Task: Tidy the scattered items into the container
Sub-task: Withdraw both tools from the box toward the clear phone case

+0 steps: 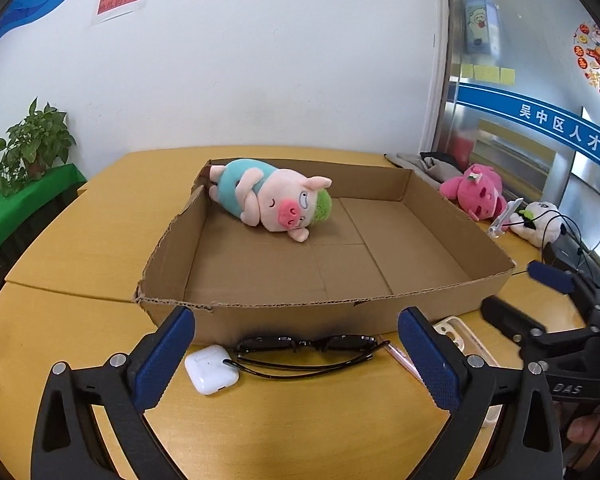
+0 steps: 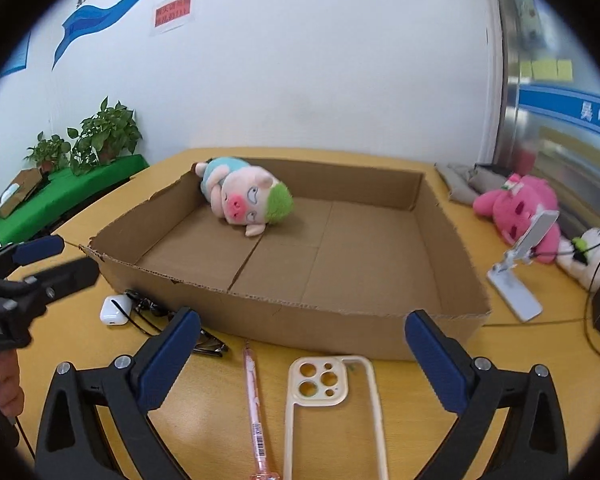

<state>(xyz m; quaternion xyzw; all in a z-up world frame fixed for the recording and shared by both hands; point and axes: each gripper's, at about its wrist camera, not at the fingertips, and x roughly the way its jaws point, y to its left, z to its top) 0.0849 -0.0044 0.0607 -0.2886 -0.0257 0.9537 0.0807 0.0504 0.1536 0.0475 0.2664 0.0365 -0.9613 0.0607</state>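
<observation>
White wall and a yellow desk [image 1: 80, 248] fill both views, with potted plants [image 2: 108, 132] on a green shelf at the left.

At the bottom of the left wrist view, the left gripper [image 1: 296, 354] stands wide with nothing between its blue pads. Just beyond its fingertips, at lower centre, lie black glasses [image 1: 306, 346] and a white earbud case [image 1: 211, 369], touching or nearly so, both close against the near wall of the box [image 1: 284, 312].

The right gripper [image 2: 302, 354] is likewise wide and empty at the bottom of the right wrist view. Between its fingers on the desk lie a pink pen [image 2: 255, 400] and, to its right, a cream phone case [image 2: 332, 404], both just short of the box.

Inside the shallow cardboard box, a plush pig [image 1: 266, 196] lies on its side in the far left corner.

Right of the box, against a glass panel, sit a pink plush [image 2: 518, 208] and a white plush [image 2: 592, 256], with a white phone stand [image 2: 518, 276] in front of them and a grey cloth [image 2: 466, 184] behind.
</observation>
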